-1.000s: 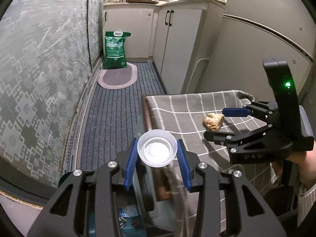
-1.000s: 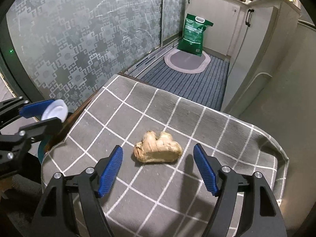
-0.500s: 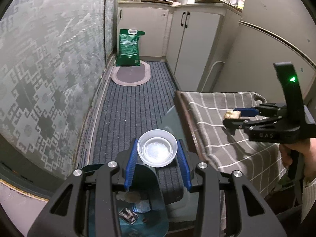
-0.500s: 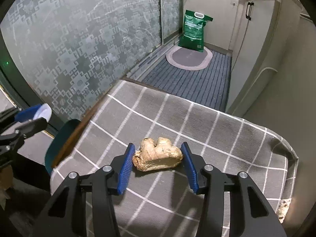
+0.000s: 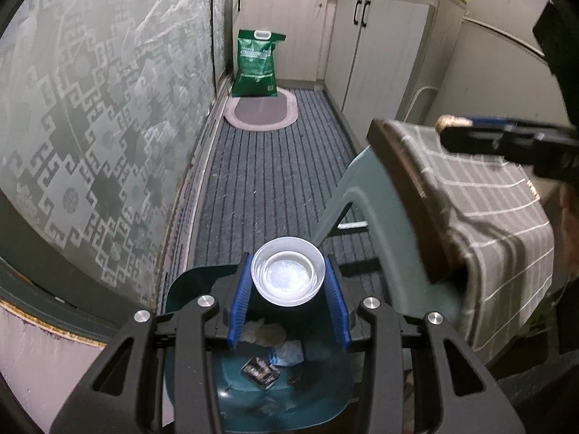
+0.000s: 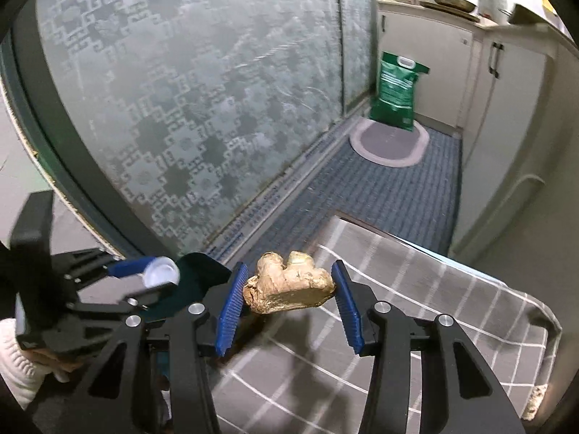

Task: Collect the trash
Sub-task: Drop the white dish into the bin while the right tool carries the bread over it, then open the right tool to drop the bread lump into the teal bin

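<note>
Our left claw [image 5: 288,302] pinches a clear plastic cup [image 5: 287,276] above the open teal bin [image 5: 253,390]; our right claw [image 6: 287,307] grips a ginger root [image 6: 288,284] lifted off the cloth-covered counter [image 6: 416,325] — a lumpy, narrow hold that may slip before reaching the bin.

Both grippers [image 5: 288,307] [image 6: 287,305] hold jaws clamped, level.

Green bag [image 5: 256,63] on oval mat [image 5: 261,115] (upright).
</note>
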Available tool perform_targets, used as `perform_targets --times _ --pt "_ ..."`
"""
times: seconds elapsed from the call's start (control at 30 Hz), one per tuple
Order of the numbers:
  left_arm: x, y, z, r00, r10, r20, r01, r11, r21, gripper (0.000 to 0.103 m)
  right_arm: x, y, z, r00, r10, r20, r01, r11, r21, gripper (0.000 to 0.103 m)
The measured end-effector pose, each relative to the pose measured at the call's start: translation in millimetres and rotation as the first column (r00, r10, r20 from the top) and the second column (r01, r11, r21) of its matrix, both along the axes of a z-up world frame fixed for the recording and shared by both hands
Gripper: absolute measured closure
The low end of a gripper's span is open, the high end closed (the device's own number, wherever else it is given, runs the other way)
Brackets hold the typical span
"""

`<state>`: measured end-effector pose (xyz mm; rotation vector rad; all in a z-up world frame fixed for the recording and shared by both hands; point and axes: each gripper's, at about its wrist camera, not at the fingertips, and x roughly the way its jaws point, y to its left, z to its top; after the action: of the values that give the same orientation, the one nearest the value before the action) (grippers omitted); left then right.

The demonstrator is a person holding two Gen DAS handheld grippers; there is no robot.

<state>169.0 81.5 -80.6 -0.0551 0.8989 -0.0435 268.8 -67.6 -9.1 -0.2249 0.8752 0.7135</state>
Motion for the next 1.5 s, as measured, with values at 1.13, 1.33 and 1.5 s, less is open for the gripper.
perform_targets --times 1.13,1.33,1.5 --pt "-19.4 52.5 -44.2 0.988 0.043 -0.148 -0.040 0.999 0.021 0.064 -32.7 114.7 -53.5 0.974 0.176 -0.143 -0.194 0.973 -0.126 0.054" --pt "-30.5 62.9 -28.0 0.992 0.057 -0.116 -0.056 0.998 0.013 0.074 -36.9 128.1 -70.2 0.966 0.194 -0.173 -0.223 0.960 -0.167 0.055" --pt "-38.7 70.1 -21.0 0.992 0.063 -0.109 -0.060 0.998 0.028 0.084 -40.0 136.3 -87.7 0.958 0.197 -0.208 -0.240 0.949 -0.205 0.055"
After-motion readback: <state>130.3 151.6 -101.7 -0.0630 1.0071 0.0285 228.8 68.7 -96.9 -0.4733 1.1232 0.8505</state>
